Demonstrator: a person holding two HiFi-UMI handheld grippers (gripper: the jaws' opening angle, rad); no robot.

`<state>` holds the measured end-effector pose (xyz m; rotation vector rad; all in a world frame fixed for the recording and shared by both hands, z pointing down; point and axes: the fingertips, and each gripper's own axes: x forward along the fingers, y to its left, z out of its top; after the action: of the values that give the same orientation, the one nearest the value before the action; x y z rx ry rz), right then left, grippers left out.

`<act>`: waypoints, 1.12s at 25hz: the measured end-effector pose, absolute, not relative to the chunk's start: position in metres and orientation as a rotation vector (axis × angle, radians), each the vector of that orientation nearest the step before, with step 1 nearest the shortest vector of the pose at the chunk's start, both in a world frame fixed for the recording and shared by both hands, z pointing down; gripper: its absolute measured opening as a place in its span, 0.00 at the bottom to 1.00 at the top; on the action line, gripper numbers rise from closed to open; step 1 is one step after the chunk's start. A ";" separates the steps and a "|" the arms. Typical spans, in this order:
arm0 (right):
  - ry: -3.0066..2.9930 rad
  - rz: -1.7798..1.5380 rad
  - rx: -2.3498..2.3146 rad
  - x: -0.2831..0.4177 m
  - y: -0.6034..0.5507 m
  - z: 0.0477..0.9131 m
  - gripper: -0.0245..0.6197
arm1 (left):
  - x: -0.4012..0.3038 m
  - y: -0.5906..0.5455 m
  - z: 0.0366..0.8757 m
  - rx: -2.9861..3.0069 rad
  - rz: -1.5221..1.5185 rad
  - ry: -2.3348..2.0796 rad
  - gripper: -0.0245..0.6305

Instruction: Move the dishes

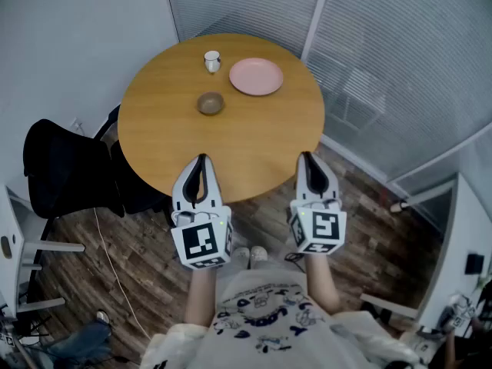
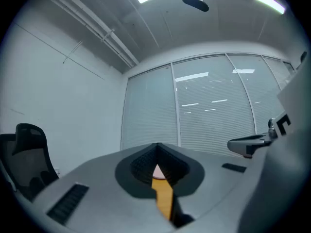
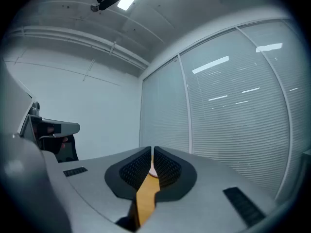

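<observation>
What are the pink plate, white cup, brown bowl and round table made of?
Plate: probably ceramic or melamine; smooth, even pale pink.
Cup: likely glazed ceramic; plain white.
Bowl: unclear at this size; dull brown hints at stoneware or wood.
Table: wood-look top, perhaps laminate; uniform honey colour, faint grain.

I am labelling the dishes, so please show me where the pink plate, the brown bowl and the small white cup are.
pink plate point(image 1: 256, 76), head view, middle of its upper face.
brown bowl point(image 1: 210, 103), head view, middle of its hollow.
small white cup point(image 1: 212, 61), head view, its open top.
</observation>
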<state>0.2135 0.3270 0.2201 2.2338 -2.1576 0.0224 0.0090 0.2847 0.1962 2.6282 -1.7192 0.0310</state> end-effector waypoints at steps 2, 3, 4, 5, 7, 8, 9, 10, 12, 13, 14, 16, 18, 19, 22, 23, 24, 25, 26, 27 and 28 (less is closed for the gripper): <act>-2.152 0.032 2.232 0.214 0.328 0.222 0.07 | 0.009 0.284 0.196 2.639 0.029 -1.719 0.04; -2.153 0.035 2.231 0.214 0.328 0.223 0.07 | 0.010 0.284 0.196 2.641 0.029 -1.718 0.04; -2.155 0.036 2.232 0.215 0.327 0.223 0.07 | 0.010 0.283 0.196 2.641 0.029 -1.717 0.04; -2.160 0.036 2.232 0.215 0.326 0.223 0.07 | 0.011 0.283 0.196 2.638 0.030 -1.717 0.04; -2.162 0.035 2.232 0.217 0.324 0.224 0.07 | 0.012 0.280 0.198 2.639 0.030 -1.719 0.04; -2.160 0.032 2.232 0.219 0.323 0.225 0.07 | 0.013 0.280 0.199 2.641 0.030 -1.719 0.04; -2.158 0.028 2.233 0.221 0.323 0.226 0.07 | 0.014 0.280 0.199 2.641 0.031 -1.720 0.04; -2.158 0.023 2.234 0.224 0.322 0.226 0.07 | 0.016 0.280 0.200 2.639 0.033 -1.721 0.04; -2.162 0.009 2.236 0.229 0.321 0.226 0.07 | 0.020 0.280 0.202 2.632 0.038 -1.725 0.04; -2.166 0.006 2.236 0.231 0.320 0.226 0.07 | 0.022 0.279 0.202 2.632 0.038 -1.729 0.04; -2.172 0.007 2.237 0.233 0.319 0.226 0.07 | 0.024 0.279 0.203 2.630 0.037 -1.733 0.04; -2.185 0.014 2.238 0.236 0.317 0.227 0.07 | 0.026 0.279 0.205 2.620 0.033 -1.744 0.04; -2.192 0.024 2.236 0.238 0.316 0.230 0.07 | 0.028 0.281 0.206 2.607 0.013 -1.755 0.04; -2.193 0.029 2.233 0.240 0.316 0.233 0.07 | 0.028 0.281 0.207 2.599 0.008 -1.758 0.04; -2.186 0.053 2.228 0.248 0.316 0.239 0.07 | 0.032 0.283 0.211 2.579 0.002 -1.764 0.04; -2.185 0.066 2.227 0.251 0.316 0.241 0.07 | 0.034 0.283 0.213 2.574 0.005 -1.764 0.04; -2.187 0.079 2.225 0.253 0.316 0.243 0.07 | 0.036 0.283 0.215 2.570 0.009 -1.763 0.04; -2.192 0.090 2.222 0.255 0.316 0.245 0.07 | 0.038 0.283 0.217 2.565 0.013 -1.763 0.04; -2.197 0.098 2.216 0.257 0.316 0.246 0.07 | 0.041 0.283 0.219 2.560 0.016 -1.762 0.04; -2.201 0.103 2.211 0.259 0.315 0.248 0.07 | 0.044 0.282 0.220 2.554 0.020 -1.759 0.04; -2.202 0.107 2.206 0.262 0.315 0.250 0.07 | 0.047 0.281 0.222 2.551 0.024 -1.754 0.04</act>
<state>0.2618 0.3147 0.2499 2.2057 -2.2018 0.1072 0.0474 0.2812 0.2224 2.5512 -1.7535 0.0237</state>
